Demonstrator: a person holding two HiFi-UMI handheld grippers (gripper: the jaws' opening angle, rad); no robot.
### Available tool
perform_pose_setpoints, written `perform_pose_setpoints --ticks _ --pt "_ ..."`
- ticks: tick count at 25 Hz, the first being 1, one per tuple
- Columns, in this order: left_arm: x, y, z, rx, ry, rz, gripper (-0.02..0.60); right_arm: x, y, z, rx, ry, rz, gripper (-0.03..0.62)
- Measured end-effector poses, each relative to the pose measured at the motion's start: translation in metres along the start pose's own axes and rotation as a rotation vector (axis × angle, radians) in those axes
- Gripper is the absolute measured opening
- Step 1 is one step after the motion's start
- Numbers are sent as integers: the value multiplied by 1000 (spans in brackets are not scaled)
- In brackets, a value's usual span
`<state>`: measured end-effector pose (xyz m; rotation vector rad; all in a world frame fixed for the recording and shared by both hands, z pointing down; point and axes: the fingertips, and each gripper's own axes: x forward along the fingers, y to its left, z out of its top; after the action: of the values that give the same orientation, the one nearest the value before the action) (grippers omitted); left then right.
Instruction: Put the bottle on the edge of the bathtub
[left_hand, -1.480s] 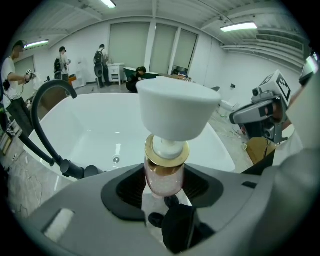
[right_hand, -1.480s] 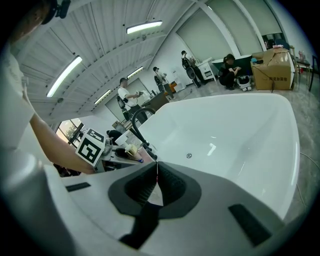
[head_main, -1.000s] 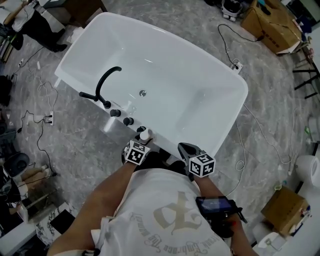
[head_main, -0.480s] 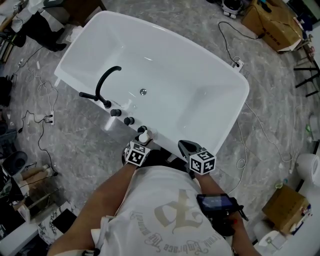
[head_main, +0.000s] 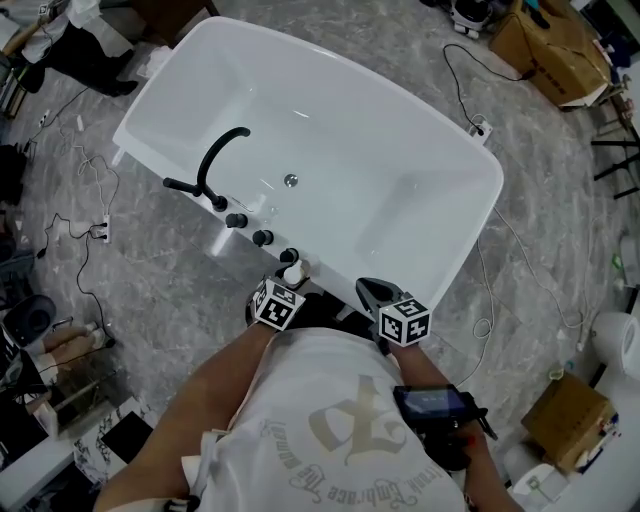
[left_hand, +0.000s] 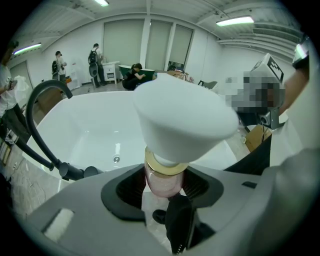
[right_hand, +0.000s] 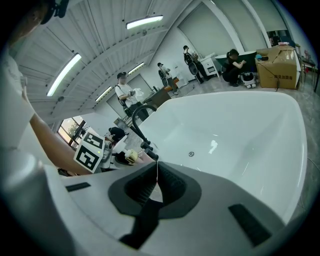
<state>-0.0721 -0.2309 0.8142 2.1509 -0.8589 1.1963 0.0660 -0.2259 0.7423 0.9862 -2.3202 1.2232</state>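
A small bottle (left_hand: 167, 177) with a pink body, a gold ring and a wide white cap (left_hand: 182, 117) sits between my left gripper's (left_hand: 163, 186) jaws, which are shut on it. In the head view the bottle (head_main: 293, 272) is over the near rim of the white bathtub (head_main: 440, 150), just past the left gripper (head_main: 283, 292). I cannot tell whether it rests on the rim. My right gripper (head_main: 374, 296) hovers beside it to the right. In the right gripper view its jaws (right_hand: 157, 163) are shut with nothing between them, and the bottle's cap (right_hand: 131, 156) shows at the left.
A black curved faucet (head_main: 215, 165) and three black knobs (head_main: 262, 238) line the tub's near rim left of the bottle. The drain (head_main: 291, 181) is in the tub floor. Cables (head_main: 85, 245) and cardboard boxes (head_main: 545, 45) lie on the marble floor. People stand in the background.
The head camera's view has drifted a little. Both grippers and the bottle stay where they were at the tub's near rim.
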Motion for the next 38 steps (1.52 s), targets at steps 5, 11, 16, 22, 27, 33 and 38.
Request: perform_pose_setpoints --ticks 5,11,16,22,27,33,38 --pt "5 -7 2 40 12 -28 218 3 -2 -2 4 3 -4 6" --pt "3 -9 1 23 -2 -27 219 -2 -3 -2 5 -1 -7 6" --pt "5 -9 1 5 0 -23 222 -5 -6 -2 5 -1 -4 6" --pt "4 -11 2 8 -7 -21 235 -11 -6 -5 2 -8 -6 6" --pt "1 -12 4 14 -16 -14 241 -15 -5 -11 12 -16 -8 6" --pt "-8 -7 7 20 -44 -22 241 -10 -1 -8 12 -21 -14 6" --pt "-22 3 5 -10 -72 11 242 0 10 -6 -8 -20 16 6"
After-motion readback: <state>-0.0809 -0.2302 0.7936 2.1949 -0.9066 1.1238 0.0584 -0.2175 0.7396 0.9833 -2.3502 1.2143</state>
